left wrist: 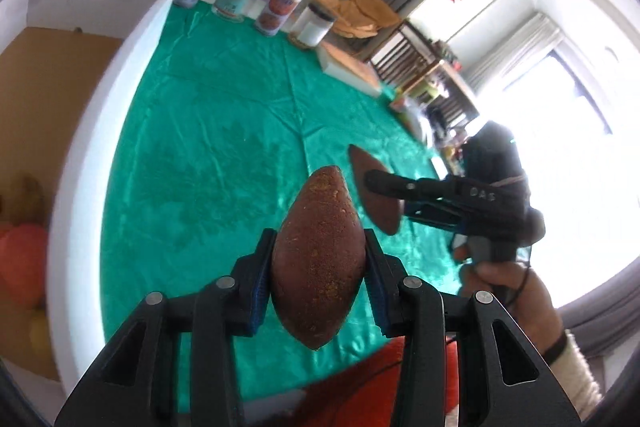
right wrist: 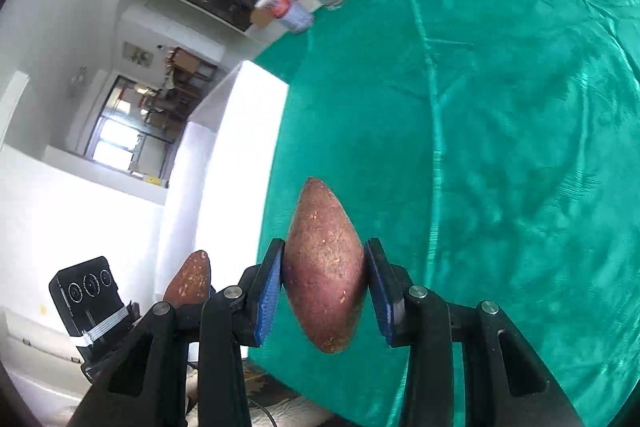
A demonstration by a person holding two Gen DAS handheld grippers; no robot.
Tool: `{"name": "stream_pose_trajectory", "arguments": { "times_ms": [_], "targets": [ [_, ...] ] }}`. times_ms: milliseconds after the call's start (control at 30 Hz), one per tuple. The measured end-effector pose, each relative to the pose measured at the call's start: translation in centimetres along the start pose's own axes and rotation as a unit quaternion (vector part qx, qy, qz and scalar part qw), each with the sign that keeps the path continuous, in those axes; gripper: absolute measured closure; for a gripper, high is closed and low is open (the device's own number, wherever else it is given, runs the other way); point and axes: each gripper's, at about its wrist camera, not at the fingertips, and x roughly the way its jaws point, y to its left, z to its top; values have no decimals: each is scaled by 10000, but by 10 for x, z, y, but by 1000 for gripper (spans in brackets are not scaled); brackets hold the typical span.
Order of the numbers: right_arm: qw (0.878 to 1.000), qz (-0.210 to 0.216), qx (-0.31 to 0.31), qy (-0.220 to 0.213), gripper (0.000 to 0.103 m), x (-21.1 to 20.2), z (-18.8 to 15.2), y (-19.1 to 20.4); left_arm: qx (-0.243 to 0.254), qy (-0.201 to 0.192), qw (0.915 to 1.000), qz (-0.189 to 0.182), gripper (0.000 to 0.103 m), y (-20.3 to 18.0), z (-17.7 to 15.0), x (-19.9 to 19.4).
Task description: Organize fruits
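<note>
**Two sweet potatoes up, box on the left waiting**

At the far left of the left wrist view we see the brown cardboard box with a white rim (left wrist: 60, 75), with an orange round fruit (left wrist: 22, 259) and yellowish ones lying inside it. Next, our left gripper (left wrist: 319, 277) has its blue pads pressed on the flanks of a reddish-brown, spindle-shaped sweet potato (left wrist: 319, 259), held clear above the shiny green tablecloth (left wrist: 224, 131). Further right, our right gripper (right wrist: 325, 285) is clamped the same way on a second, pinker sweet potato (right wrist: 324, 267). Both grips sit near the thick middle, which we judge secure. To do this step well we should keep the tubers level, carry them one behind the other so they do not knock, and loosen the pads only once each is low inside the box, beside the fruit, not on top of it
</note>
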Motion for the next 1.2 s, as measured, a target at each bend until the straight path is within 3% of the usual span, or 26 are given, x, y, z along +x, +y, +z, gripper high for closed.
{"name": "stream_pose_trajectory", "arguments": {
  "times_ms": [67, 133, 233, 300, 400, 500, 600, 667, 733, 867, 900, 967, 1100, 1133, 1167, 1200],
  "targets": [
    [9987, 181, -473, 87, 63, 9, 2, 48, -189, -375, 9991, -22, 61, 10, 13, -44],
    [9943, 333, -988, 203, 63, 30, 3, 100, -451, -713, 9963, 181, 61, 31, 30, -82],
    [9834, 286, -1749, 376, 63, 74, 2, 167, -800, -969, 9878, 920, 61, 77, 55, -116],
    [9759, 43, -2133, 469, 63, 113, 0, 199, -1070, -957, 9785, 1483, 61, 116, 70, -120],
    [9563, -719, -2777, 570, 63, 168, -11, 225, -1475, -679, 9603, 2270, 61, 178, 83, -101],
    [9420, -1285, -3023, 692, 63, 213, -18, 228, -1877, -272, 9457, 2641, 61, 227, 81, -76],
    [9337, -1677, -3068, 774, 62, 239, -18, 224, -1957, -62, 9359, 2929, 61, 246, 75, -61],
    [9312, -1796, -3103, 661, 53, 241, -18, 223, -1906, -126, 9331, 3047, 58, 246, 72, -62],
    [9328, -1813, -3066, 543, 29, 230, -18, 224, -1703, -264, 9335, 3146, 41, 238, 73, -69],
    [9346, -1843, -3038, 185, 11, 195, -12, 241, -911, -873, 9318, 3402, 15, 191, 69, -100],
    [9335, -1864, -3061, 88, 3, 183, -15, 247, -636, -1057, 9271, 3540, 9, 176, 65, -113],
    [9348, -1831, -3045, -13, 0, 161, -25, 257, 10, -1412, 9093, 3914, 4, 140, 53, -133],
    [9477, -1743, -2673, 72, 0, 129, -51, 264, 838, -1917, 8496, 4843, 1, 83, 16, -155],
    [9507, -1719, -2578, 109, 0, 125, -60, 263, 820, -1919, 8416, 4982, 1, 75, 6, -157],
    [9532, -1707, -2492, 161, 0, 121, -68, 264, 744, -1871, 8443, 4965, 1, 72, -2, -158],
    [9551, -1719, -2405, 210, 0, 119, -79, 265, 624, -1785, 8544, 4841, 1, 73, -8, -160]
  ]
}}
